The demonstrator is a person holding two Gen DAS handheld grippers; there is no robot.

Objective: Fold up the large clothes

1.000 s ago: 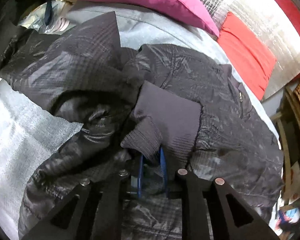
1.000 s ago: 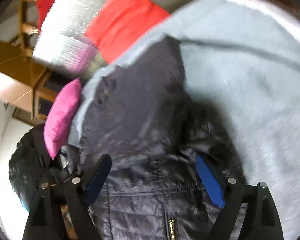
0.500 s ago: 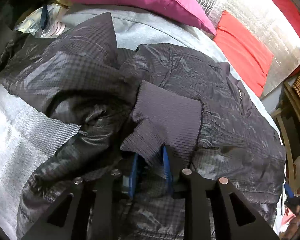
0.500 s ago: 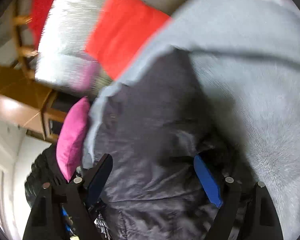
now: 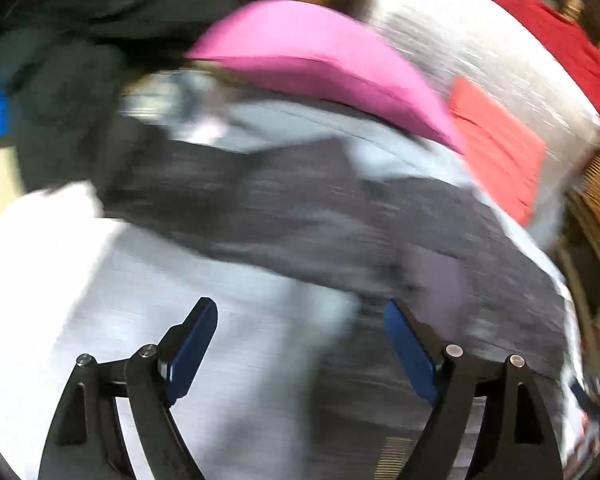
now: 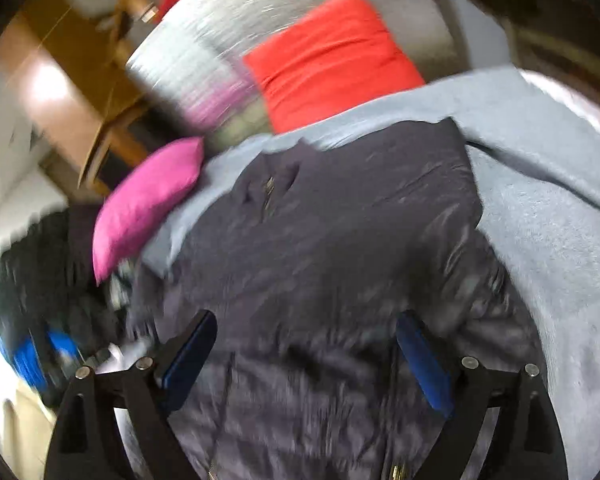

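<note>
A dark grey, shiny quilted jacket (image 6: 340, 260) lay spread across a pale grey-blue blanket (image 6: 548, 208) that covered a bed or sofa; in the right wrist view the jacket filled the middle of the frame, its collar end pointing away toward the cushions and a brass zip visible near the bottom edge; the right gripper (image 6: 306, 348), a black two-finger tool with blue pads (image 6: 422, 364), hung above the jacket's lower part with its fingers spread wide apart and nothing between them; whether the pads touched the cloth could not be told through the blur; a bright magenta cushion (image 6: 144, 204) rested at the jacket's upper left edge, and a red-orange cushion (image 6: 332, 64) leaned behind it against a silvery, sparkly backrest (image 6: 220, 36); a heap of dark clothing with a patch of bright blue (image 6: 32, 356) lay at far left, beside brown wooden furniture (image 6: 60, 72); the left wrist view was heavily motion-blurred; there the left gripper (image 5: 300, 334), also black with blue pads (image 5: 192, 344), was likewise spread wide with empty space between its fingers, over the pale blanket (image 5: 120, 300) at the jacket's near edge; the jacket (image 5: 340, 232) stretched as a dark band across the middle of that frame, with the magenta cushion (image 5: 320, 64) beyond it and the red-orange cushion (image 5: 496, 148) to the right.
</note>
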